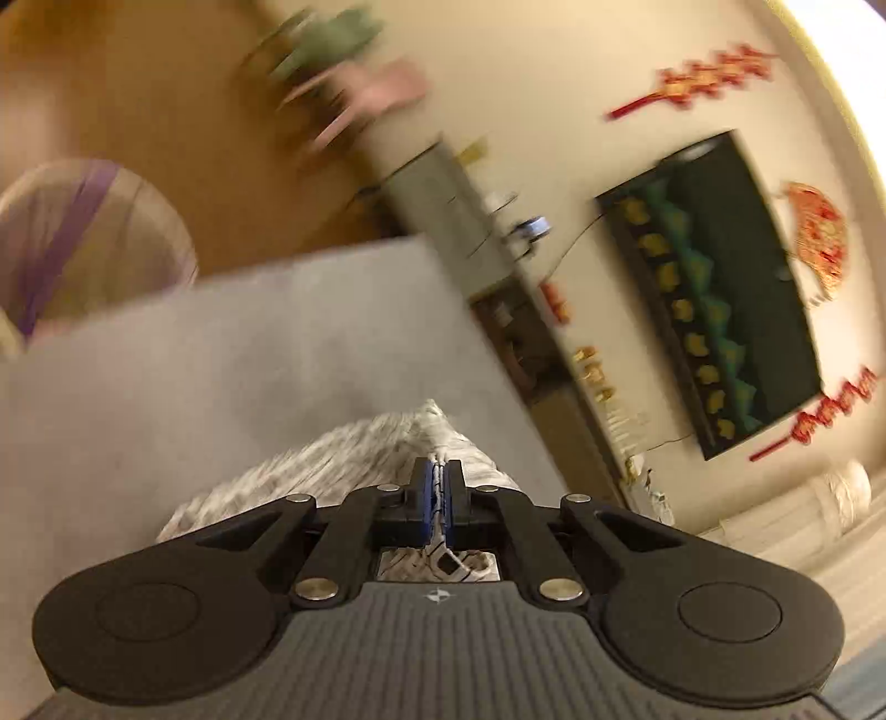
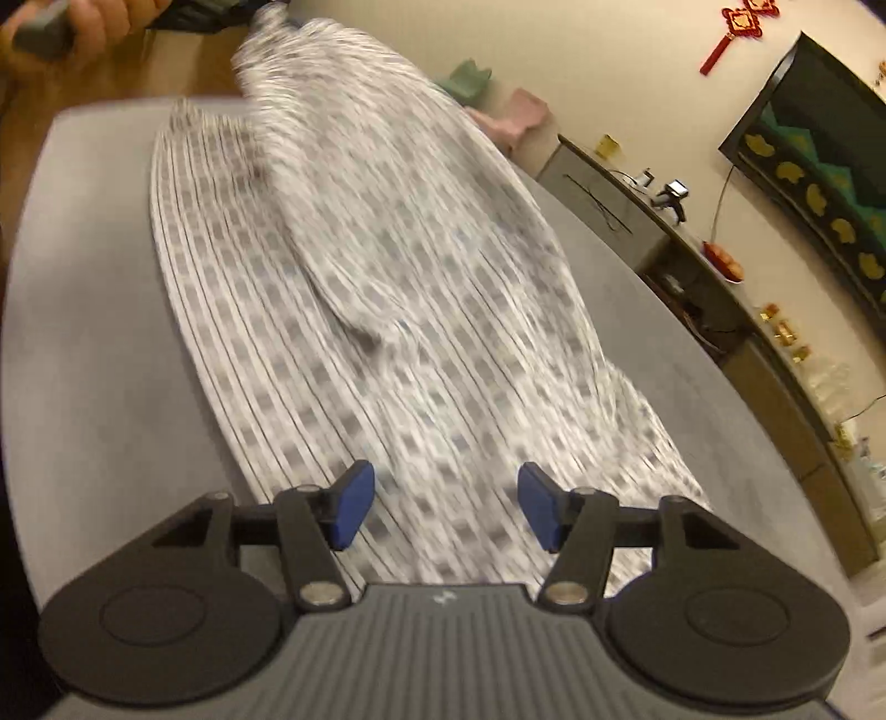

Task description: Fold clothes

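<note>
A white garment with a grey check pattern (image 2: 354,310) lies lengthwise on the grey table (image 2: 83,332). Its far end is lifted off the table towards the top left of the right wrist view, where a hand holds the other gripper's handle. My left gripper (image 1: 440,493) is shut on a pinched edge of this garment (image 1: 343,459), which hangs below the blue pads (image 1: 427,493) over the table (image 1: 221,343). My right gripper (image 2: 446,507) is open and empty, just above the near end of the garment, blue pads (image 2: 354,498) wide apart.
A low cabinet (image 2: 720,310) with small items runs along the wall right of the table. A dark framed picture (image 2: 819,183) and red ornaments (image 2: 736,33) hang on the wall. A basket (image 1: 83,243) stands on the wood floor beyond the table's far edge.
</note>
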A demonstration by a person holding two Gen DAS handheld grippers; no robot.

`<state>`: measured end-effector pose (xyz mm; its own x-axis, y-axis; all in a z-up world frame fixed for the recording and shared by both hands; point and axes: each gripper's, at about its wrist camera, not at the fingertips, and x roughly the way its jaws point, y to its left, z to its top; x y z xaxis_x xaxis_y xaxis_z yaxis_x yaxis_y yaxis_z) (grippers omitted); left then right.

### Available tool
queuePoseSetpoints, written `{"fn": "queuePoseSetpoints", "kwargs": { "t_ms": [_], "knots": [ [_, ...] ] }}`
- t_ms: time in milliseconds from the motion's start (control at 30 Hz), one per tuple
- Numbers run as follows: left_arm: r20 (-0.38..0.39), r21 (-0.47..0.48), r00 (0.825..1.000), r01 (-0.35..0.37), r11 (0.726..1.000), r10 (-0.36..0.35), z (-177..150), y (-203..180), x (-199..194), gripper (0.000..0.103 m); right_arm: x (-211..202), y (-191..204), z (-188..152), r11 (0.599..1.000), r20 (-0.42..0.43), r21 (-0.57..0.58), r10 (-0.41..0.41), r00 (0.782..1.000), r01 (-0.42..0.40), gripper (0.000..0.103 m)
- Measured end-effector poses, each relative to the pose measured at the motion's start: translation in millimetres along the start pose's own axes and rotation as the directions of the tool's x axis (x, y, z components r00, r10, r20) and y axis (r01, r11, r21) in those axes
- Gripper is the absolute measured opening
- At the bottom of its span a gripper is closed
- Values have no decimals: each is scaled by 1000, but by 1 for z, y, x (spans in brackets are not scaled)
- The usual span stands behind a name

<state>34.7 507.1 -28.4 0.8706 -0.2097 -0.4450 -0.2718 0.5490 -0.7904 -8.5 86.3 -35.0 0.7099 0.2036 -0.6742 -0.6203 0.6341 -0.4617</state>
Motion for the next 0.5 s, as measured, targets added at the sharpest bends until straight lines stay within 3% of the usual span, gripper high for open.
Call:
{"fn": "queuePoseSetpoints", "kwargs": {
  "t_ms": [33,133,167,233,300,333,400,500],
  "knots": [
    [-2,18,1000,-17,1000,17,-3,-3,1,3,4,1,1,1000,0,-8,-7,1000,7,53],
    [-15,44,1000,-17,999,17,-10,-12,5,3,10,2,7,1000,-29,-3,4,1000,-4,6],
    [-17,49,1000,-14,999,15,-11,-14,6,3,17,5,11,1000,-28,-7,-3,1000,3,3],
    [29,-10,997,73,997,-73,-5,-12,-6,3,15,5,11,1000,-9,-10,-17,1000,17,2],
    [136,-78,972,202,976,-191,4,-1,-34,3,-1,-3,14,1000,31,-3,-29,999,29,1],
    [181,-89,966,204,975,-186,5,8,-46,3,-18,-7,14,1000,55,-6,-29,998,30,1],
    [188,-126,979,103,987,-78,7,27,-50,3,-41,-11,8,1000,67,-3,7,998,-7,1],
    [112,-136,994,-4,991,19,5,36,-34,3,-47,-14,-6,996,28,28,84,996,-85,1]
  ]
}}
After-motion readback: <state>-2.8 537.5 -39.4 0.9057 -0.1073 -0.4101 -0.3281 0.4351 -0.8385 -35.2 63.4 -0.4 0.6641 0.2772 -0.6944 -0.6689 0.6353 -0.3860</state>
